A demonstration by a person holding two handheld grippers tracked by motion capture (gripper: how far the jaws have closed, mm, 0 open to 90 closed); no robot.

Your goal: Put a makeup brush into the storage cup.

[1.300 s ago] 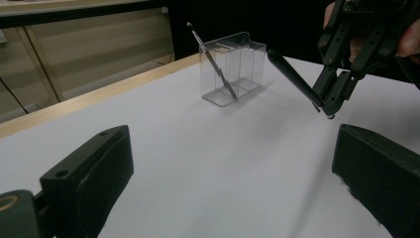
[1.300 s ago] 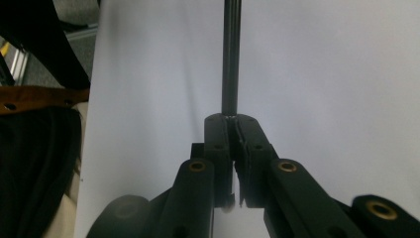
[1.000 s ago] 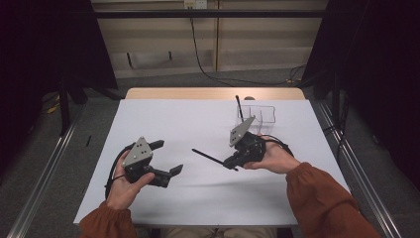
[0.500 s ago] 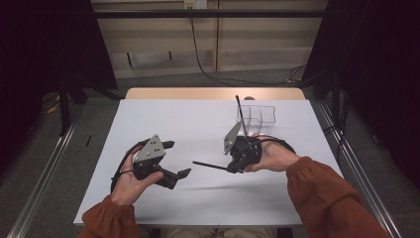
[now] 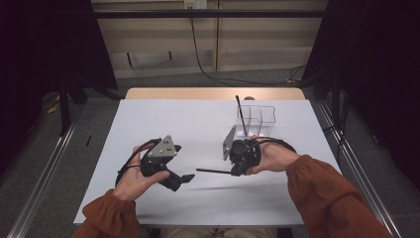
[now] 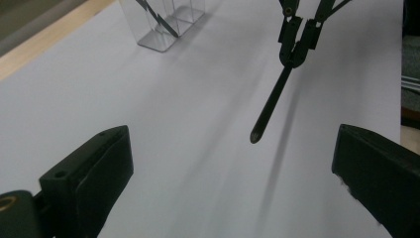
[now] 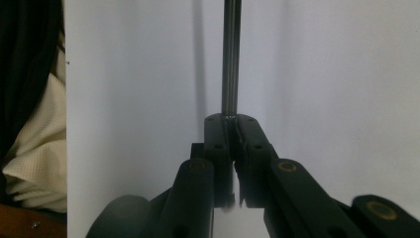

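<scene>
Right claw [image 5: 233,172] clamped tight on one end of the thin black metal rod [image 5: 214,171], which sticks out level toward the left claw [image 5: 184,178], just above the white tabletop [image 5: 198,124]. My left claw gapes wide, empty, rod tip near it but not yet between the jaws. Risk: thin rod pivots or slips if I bump it at handover. Clear plastic divided holder [image 5: 257,119] with another rod sits far right; plenty of room, edges well off.

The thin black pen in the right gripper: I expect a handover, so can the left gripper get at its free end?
Probably yes: the left gripper is open, with bare table between it and the thin black pen.
</scene>
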